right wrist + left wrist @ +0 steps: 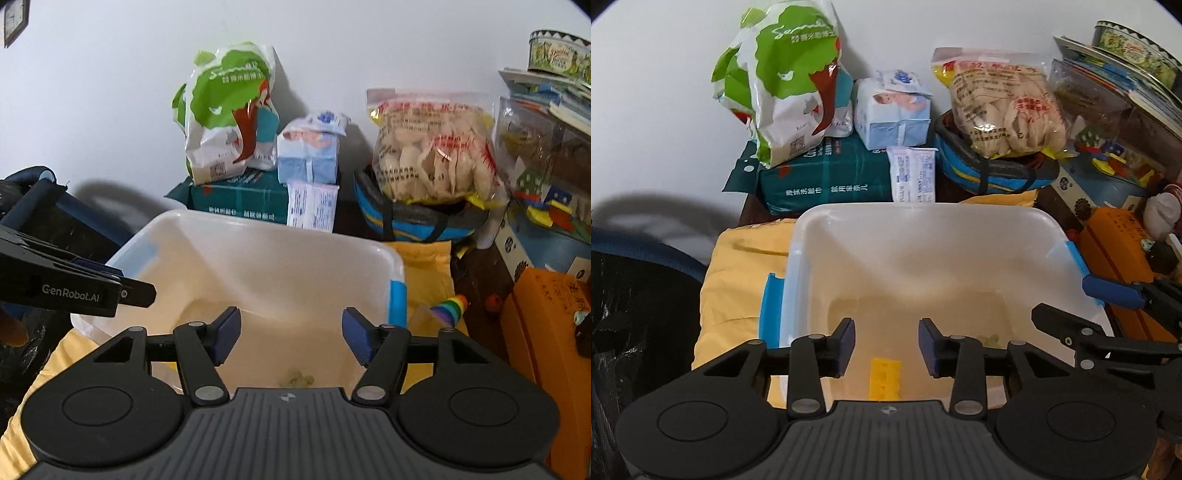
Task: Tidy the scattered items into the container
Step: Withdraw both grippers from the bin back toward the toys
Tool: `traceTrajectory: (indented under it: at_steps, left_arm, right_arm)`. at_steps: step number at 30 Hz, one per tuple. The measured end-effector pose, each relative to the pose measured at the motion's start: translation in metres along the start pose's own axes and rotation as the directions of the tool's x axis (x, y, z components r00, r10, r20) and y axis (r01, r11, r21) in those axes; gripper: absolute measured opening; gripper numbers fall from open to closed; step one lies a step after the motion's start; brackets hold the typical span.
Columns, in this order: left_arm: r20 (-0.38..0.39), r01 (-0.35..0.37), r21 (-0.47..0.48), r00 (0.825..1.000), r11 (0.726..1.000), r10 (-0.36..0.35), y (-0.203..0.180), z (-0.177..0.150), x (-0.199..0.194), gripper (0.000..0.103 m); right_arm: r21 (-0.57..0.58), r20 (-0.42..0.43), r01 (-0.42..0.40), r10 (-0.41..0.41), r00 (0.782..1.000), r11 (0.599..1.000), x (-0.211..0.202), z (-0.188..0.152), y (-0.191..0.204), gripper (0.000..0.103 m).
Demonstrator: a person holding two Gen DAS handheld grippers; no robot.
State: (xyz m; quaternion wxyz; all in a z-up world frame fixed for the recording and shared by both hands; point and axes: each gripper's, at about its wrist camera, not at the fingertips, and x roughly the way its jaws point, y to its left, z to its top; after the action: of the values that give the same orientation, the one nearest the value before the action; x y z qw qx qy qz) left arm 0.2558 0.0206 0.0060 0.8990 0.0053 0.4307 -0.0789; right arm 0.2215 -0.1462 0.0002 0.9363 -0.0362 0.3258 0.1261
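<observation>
Translucent white plastic forms the rectangular container (923, 236), which has blue latch clips on its left and right rims and sits on a pale yellow cloth (738, 280). Both grippers hang over its near edge, pointing down into it. The left gripper (887, 345) has its blue-padded jaws spread apart with nothing between them; below the gap, a small yellow studded building block (884, 378) lies on the container floor at the near side. The right gripper (291, 336) also has its jaws parted and empty; under it a small pale green clump (297, 378) rests on the container floor, too blurred to tell what it is. Outside the container, just right of its right rim, a small rainbow-striped cone toy (450, 308) lies on the yellow cloth. Beyond the far rim, against the white wall, stand a green-and-white printed plastic bag (783, 81) on a dark green pack (827, 177), a pale blue tissue box (894, 110), and a clear bag of pale dried food (1001, 103) on a blue-and-black pouch (993, 170).
</observation>
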Motion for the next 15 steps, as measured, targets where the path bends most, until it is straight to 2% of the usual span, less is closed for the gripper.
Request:
traceTrajectory:
  at_steps: [5, 9, 12, 15]
  left_arm:
    - [0.051, 0.010, 0.011, 0.999, 1.000, -0.010, 0.001, -0.021, -0.024, 0.043]
    - [0.106, 0.001, 0.031, 0.994, 1.000, -0.005, -0.002, -0.062, -0.057, 0.043]
    - [0.123, -0.011, 0.044, 0.992, 0.999, 0.005, -0.009, -0.101, -0.076, 0.044]
    - [0.103, -0.031, 0.057, 0.994, 0.998, 0.025, -0.021, -0.140, -0.082, 0.044]
  right_arm:
    - [-0.022, 0.085, -0.023, 0.025, 0.996, 1.000, -0.032, -0.007, 0.005, 0.064]
    - [-0.048, 0.160, -0.047, 0.054, 0.986, 0.998, -0.076, -0.037, 0.009, 0.065]
    - [-0.063, 0.163, -0.068, 0.078, 0.984, 0.996, -0.099, -0.068, 0.008, 0.065]
    - [-0.087, 0.130, -0.085, 0.096, 0.987, 0.993, -0.113, -0.107, 0.009, 0.065]
